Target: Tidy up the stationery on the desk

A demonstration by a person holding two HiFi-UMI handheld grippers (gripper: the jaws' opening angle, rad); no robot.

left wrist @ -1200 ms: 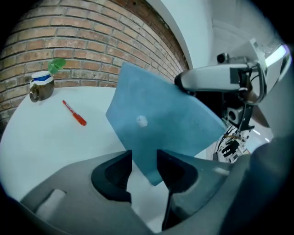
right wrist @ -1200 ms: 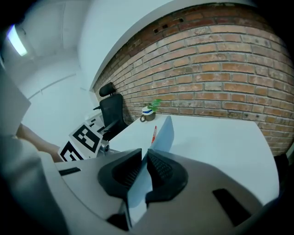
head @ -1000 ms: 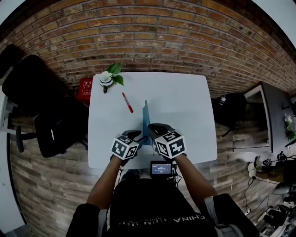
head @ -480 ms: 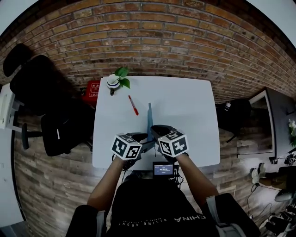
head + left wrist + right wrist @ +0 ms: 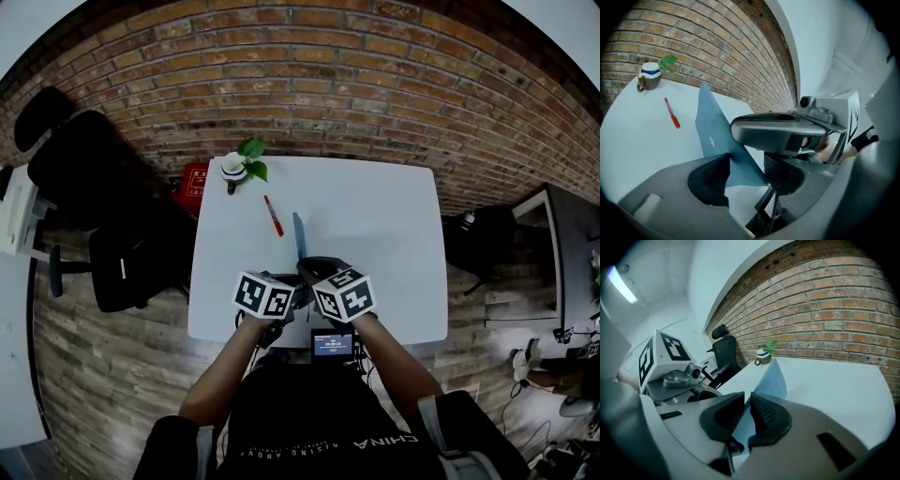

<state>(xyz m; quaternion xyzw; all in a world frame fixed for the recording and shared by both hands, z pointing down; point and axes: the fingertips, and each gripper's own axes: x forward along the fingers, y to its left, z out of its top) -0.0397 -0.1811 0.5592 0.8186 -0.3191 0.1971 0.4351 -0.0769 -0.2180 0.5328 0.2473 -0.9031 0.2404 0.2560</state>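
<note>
A thin blue sheet (image 5: pixel 298 234) stands on edge over the white table (image 5: pixel 384 225). My right gripper (image 5: pixel 314 269) is shut on its near end; in the right gripper view the sheet (image 5: pixel 771 378) runs out from between the pads of the right gripper (image 5: pixel 746 416). My left gripper (image 5: pixel 292 285) is close beside it on the left. Its jaws have just been opening and stand wide. In the left gripper view the sheet's lower corner (image 5: pixel 740 168) lies inside the left gripper (image 5: pixel 747 176), unpressed. A red pen (image 5: pixel 273 216) lies on the table further left.
A mug holding a green plant (image 5: pixel 234 167) stands at the table's far left corner. A small device with a lit screen (image 5: pixel 331 343) sits at the near edge. A black chair (image 5: pixel 103 187) and a red box (image 5: pixel 192 183) are left of the table. A brick wall (image 5: pixel 309 84) is behind it.
The left gripper has shifted slightly right, closer to the right gripper. The right gripper still holds the sheet upright. The head view has swung a little.
</note>
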